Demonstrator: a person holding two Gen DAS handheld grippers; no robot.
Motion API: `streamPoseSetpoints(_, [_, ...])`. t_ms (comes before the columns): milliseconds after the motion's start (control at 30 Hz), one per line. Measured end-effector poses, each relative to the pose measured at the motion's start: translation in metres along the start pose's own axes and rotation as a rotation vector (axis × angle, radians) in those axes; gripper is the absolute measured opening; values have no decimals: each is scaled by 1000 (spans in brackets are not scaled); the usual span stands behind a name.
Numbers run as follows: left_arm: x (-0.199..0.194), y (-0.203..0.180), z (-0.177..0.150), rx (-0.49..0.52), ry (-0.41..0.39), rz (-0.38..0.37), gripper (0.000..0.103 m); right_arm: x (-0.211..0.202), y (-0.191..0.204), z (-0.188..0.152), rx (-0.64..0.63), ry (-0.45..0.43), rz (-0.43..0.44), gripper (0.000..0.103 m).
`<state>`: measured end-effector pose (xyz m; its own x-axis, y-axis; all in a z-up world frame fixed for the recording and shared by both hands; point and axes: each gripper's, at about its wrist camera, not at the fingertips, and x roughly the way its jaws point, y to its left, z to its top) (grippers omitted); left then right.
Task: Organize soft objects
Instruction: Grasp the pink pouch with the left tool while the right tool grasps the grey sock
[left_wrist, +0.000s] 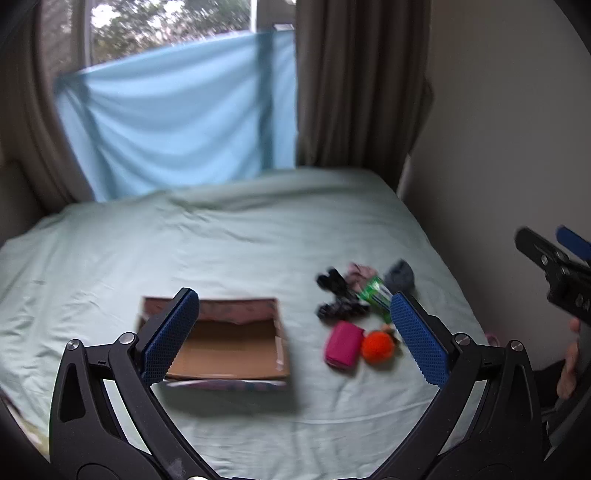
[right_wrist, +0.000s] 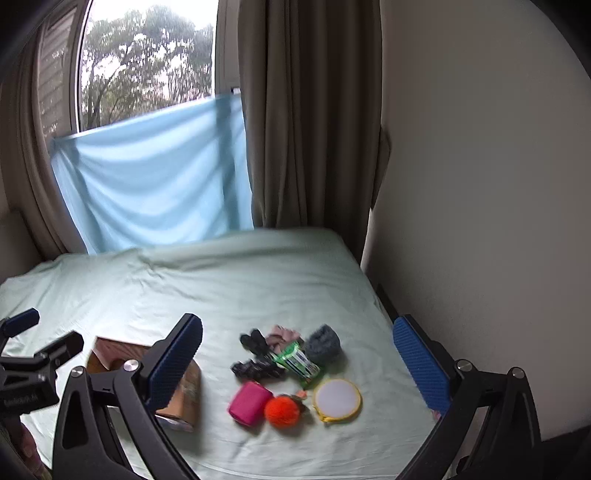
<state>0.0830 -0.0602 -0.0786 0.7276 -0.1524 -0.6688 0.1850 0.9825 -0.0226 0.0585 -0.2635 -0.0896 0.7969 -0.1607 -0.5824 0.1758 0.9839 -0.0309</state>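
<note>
A cluster of small things lies on the pale green bed sheet (left_wrist: 229, 243): a pink pouch (left_wrist: 343, 349) (right_wrist: 249, 401), an orange pompom (left_wrist: 377, 346) (right_wrist: 282, 410), black scrunchies (left_wrist: 338, 295) (right_wrist: 255, 356), a pink scrunchie (right_wrist: 282, 335), a grey fuzzy item (left_wrist: 399, 276) (right_wrist: 324, 345), a green packet (left_wrist: 375, 293) (right_wrist: 297, 363) and a round yellow-rimmed pad (right_wrist: 337, 399). An open cardboard box (left_wrist: 225, 343) (right_wrist: 181, 387) sits left of them, empty. My left gripper (left_wrist: 293, 334) is open above the bed between box and cluster. My right gripper (right_wrist: 297, 369) is open above the cluster.
A blue cloth (left_wrist: 177, 122) hangs over the window behind the bed. A brown curtain (left_wrist: 354, 85) and a bare wall (right_wrist: 480, 184) stand at the right, close to the bed's edge.
</note>
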Motion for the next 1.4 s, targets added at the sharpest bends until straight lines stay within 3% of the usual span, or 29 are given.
streamPoseSetpoints(100, [37,-20,-14,10,52,-31,103,38,-21,-8,-12,28,6,103])
streamPoseSetpoints(367, [155,-72,-54,39,203,-8,103,140,-59,-31,-73,92,86,103])
streamPoseSetpoints(667, [275,-97,-115,99,394,7,103,259,-78,-64,-124,204,142,103])
streamPoseSetpoints(933, [341,-106,-178,203,543,5,103,346,-81,-100,-153,286,162,103])
streamPoseSetpoints(1133, [375,-117,-204,271,578,-14,103,386,-83,-120,-128,311,180,102])
streamPoseSetpoints(1267, [395,-123,-216,309,593,-11,102,406,-81,-130,-110,347,212,86])
streamPoseSetpoints(1400, [405,-124,-217,316,589,-20,97,419,-81,-136,-75,369,252,83])
